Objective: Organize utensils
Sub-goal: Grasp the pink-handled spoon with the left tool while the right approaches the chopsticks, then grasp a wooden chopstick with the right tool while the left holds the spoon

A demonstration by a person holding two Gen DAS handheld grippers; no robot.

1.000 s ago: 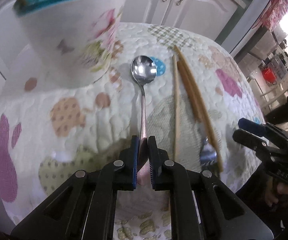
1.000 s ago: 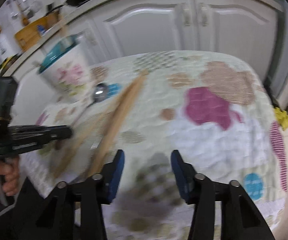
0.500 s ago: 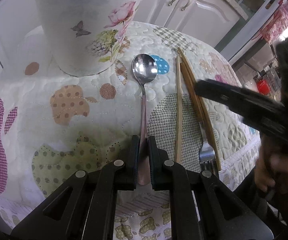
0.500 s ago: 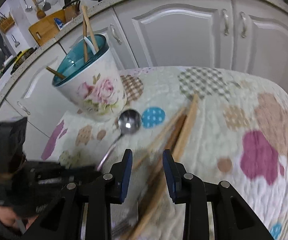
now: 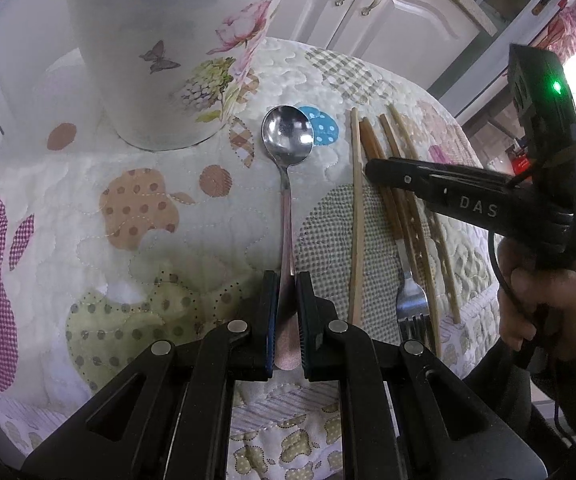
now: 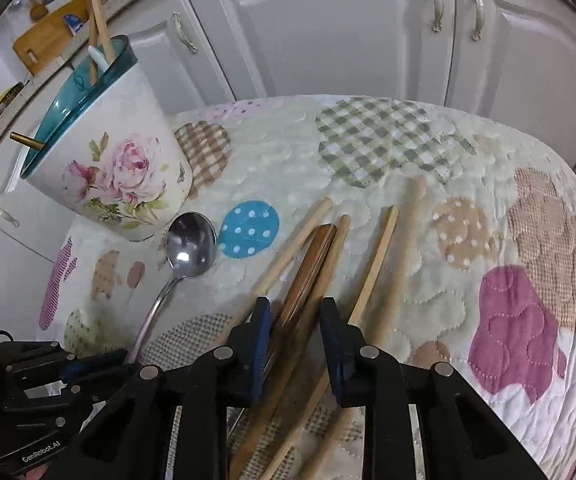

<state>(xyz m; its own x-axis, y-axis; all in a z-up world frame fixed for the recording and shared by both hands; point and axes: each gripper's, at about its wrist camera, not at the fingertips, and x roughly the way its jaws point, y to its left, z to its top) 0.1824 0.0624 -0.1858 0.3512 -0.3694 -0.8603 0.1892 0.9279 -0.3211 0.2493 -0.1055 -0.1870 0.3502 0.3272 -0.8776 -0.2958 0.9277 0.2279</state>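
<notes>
A metal spoon with a pink handle lies on the quilted cloth; my left gripper is shut on its handle. It also shows in the right wrist view. A floral utensil cup with a teal rim stands beyond it, holding chopsticks. Several wooden chopsticks and a wood-handled fork lie to the right. My right gripper is open, its fingers astride the fork's brown handle and one chopstick. It also shows in the left wrist view.
The patchwork cloth covers a small round table. White cabinet doors stand close behind. A cutting board sits on the counter at the far left.
My right gripper has swung left and down over the chopsticks and fork. My left gripper has lowered the spoon onto the cloth and stayed shut on its handle.
</notes>
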